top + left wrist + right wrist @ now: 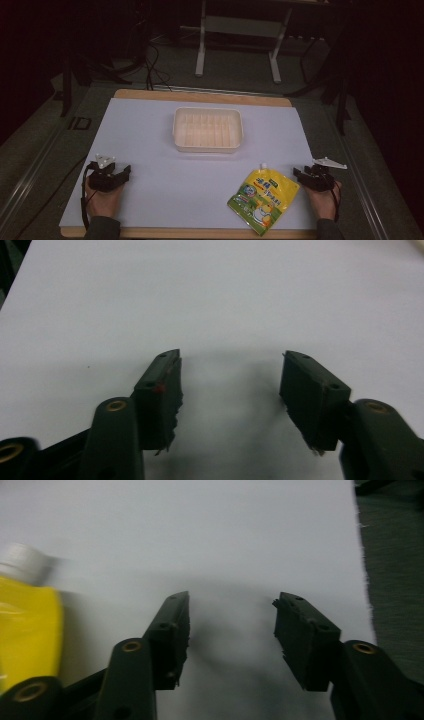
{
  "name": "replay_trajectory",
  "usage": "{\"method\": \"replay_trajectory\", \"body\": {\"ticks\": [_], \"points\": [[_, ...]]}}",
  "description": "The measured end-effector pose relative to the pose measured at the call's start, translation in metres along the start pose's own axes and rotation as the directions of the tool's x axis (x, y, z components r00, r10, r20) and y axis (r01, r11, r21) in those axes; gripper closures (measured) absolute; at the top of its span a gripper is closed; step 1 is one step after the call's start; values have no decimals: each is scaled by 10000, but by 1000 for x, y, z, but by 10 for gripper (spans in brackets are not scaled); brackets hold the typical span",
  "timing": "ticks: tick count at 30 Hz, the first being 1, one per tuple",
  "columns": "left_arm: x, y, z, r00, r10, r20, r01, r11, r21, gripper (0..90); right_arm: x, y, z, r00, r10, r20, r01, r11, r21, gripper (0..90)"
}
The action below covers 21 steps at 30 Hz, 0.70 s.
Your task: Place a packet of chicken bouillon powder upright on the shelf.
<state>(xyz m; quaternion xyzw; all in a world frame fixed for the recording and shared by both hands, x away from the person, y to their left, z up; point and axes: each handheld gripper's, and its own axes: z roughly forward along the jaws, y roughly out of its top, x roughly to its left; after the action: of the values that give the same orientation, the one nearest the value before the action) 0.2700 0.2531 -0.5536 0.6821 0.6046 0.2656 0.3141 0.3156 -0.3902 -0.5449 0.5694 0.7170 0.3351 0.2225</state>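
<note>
A yellow spouted pouch (262, 198) with a white cap lies flat near the table's front right; its cap and yellow edge (25, 615) show at the left of the right gripper view. My right gripper (306, 176) rests just right of the pouch, open, nothing between its jaws (230, 615). At the front left my left gripper (116, 172) is held open over bare white surface (230, 372). A cream plastic tray (207, 129), empty, sits at the table's middle back.
The white sheet (165, 170) covers a wooden table whose edge (200, 96) shows at the back. Dark floor with cables and a white metal stand (240, 30) lies beyond. The sheet's right edge (362, 570) runs close to my right gripper.
</note>
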Motion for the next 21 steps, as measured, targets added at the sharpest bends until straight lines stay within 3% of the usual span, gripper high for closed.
{"method": "replay_trajectory", "body": {"ticks": [4,10,14,21], "points": [[-4,-1,-2,9991,423,70,-422,9990,-168,500,0,3,-8,9988,-90,-485,97,9998,147,525],[-4,-1,-3,9982,551,257,-547,9984,-143,524,2,9,-19,9962,-259,-832,266,9996,79,530],[-4,-1,-2,9986,477,230,-474,9988,-102,525,8,18,-29,9919,-371,-1215,382,9992,71,524],[-7,-2,-2,9967,804,93,-804,9967,-63,503,17,19,-32,9806,-388,-1920,431,9989,181,472]]}}
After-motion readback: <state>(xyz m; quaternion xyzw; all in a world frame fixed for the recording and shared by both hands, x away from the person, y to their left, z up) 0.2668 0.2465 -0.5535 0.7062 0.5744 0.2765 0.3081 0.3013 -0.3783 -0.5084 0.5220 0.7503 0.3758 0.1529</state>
